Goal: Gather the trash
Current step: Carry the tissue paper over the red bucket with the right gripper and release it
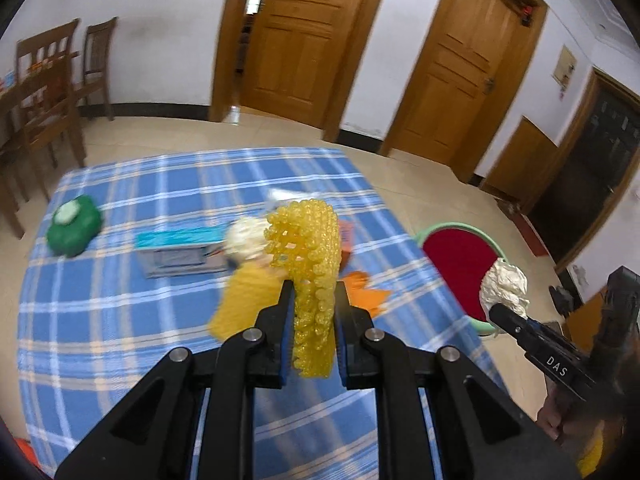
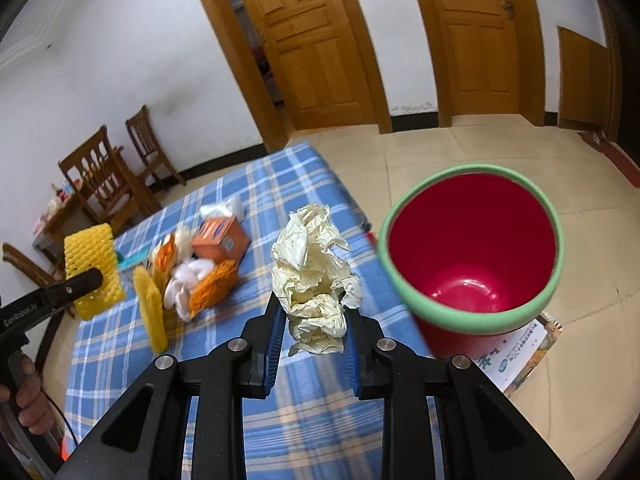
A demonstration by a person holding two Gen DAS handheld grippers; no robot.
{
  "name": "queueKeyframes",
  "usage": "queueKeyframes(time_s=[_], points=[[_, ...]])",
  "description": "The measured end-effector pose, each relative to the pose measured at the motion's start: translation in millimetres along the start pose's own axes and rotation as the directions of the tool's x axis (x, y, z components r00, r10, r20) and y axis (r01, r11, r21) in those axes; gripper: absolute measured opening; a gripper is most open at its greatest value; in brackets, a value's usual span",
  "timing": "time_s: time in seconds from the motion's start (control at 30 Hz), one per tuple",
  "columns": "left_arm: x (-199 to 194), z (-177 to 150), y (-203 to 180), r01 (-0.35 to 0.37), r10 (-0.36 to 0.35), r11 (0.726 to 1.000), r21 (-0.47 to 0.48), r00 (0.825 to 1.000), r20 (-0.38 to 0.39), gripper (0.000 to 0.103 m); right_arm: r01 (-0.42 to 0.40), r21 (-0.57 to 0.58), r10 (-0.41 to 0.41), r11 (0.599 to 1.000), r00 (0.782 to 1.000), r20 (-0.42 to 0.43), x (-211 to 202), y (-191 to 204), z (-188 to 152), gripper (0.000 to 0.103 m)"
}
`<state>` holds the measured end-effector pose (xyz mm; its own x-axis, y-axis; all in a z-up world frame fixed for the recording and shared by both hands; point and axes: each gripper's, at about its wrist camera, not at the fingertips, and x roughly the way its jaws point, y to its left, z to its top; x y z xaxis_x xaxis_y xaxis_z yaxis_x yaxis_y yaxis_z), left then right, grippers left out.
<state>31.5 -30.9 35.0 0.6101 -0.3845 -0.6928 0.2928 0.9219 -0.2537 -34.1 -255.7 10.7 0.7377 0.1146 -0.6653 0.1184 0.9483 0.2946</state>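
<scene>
My left gripper [image 1: 314,288] is shut on a yellow foam fruit net [image 1: 310,256], held above the blue plaid table [image 1: 120,320]. The same yellow net [image 2: 93,272] shows at the left of the right wrist view. My right gripper [image 2: 314,308] is shut on a crumpled cream paper ball [image 2: 314,276], raised over the table's right edge. That paper ball [image 1: 505,285] and the right gripper [image 1: 500,312] appear at the right of the left wrist view. A red bin with a green rim [image 2: 472,248] stands on the floor right of the table, open and empty; the bin [image 1: 460,268] also shows beyond the table edge.
More trash lies on the table: an orange box [image 2: 220,238], white wads [image 2: 184,280], orange wrappers [image 2: 212,286], another yellow net [image 2: 150,312]. A green object [image 1: 74,226] and a teal box [image 1: 180,248] sit further left. Wooden chairs [image 2: 104,176] stand beyond. A printed sheet [image 2: 524,352] lies by the bin.
</scene>
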Motion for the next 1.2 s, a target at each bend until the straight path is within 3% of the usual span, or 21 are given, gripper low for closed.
queueKeyframes(time_s=[0.23,0.5,0.8,1.1,1.2], points=[[36.6,16.5,-55.8,0.07,-0.066,0.994,0.082,0.997,-0.048,0.016,0.051,0.057,-0.053,0.997,0.998,0.039,-5.9,-37.2,12.9,0.027],[93.5,25.2,-115.4,0.139,-0.117,0.976,0.169,0.984,-0.133,0.016,0.112,0.152,-0.116,0.982,0.993,0.021,7.9,-94.1,20.5,0.027],[162.7,18.7,-167.8,0.179,-0.121,0.954,0.24,0.963,-0.24,0.016,0.154,0.224,-0.155,0.962,0.988,-0.016,32.3,-142.1,24.9,0.028],[195.2,8.6,-194.1,0.19,-0.104,0.943,0.273,0.948,-0.3,0.017,0.173,0.241,-0.171,0.955,0.985,-0.029,44.8,-166.8,27.2,0.031],[198.2,9.9,-197.0,0.187,-0.102,0.945,0.269,0.948,-0.3,0.032,0.165,0.256,-0.163,0.952,0.986,-0.027,44.7,-169.1,26.8,0.034]])
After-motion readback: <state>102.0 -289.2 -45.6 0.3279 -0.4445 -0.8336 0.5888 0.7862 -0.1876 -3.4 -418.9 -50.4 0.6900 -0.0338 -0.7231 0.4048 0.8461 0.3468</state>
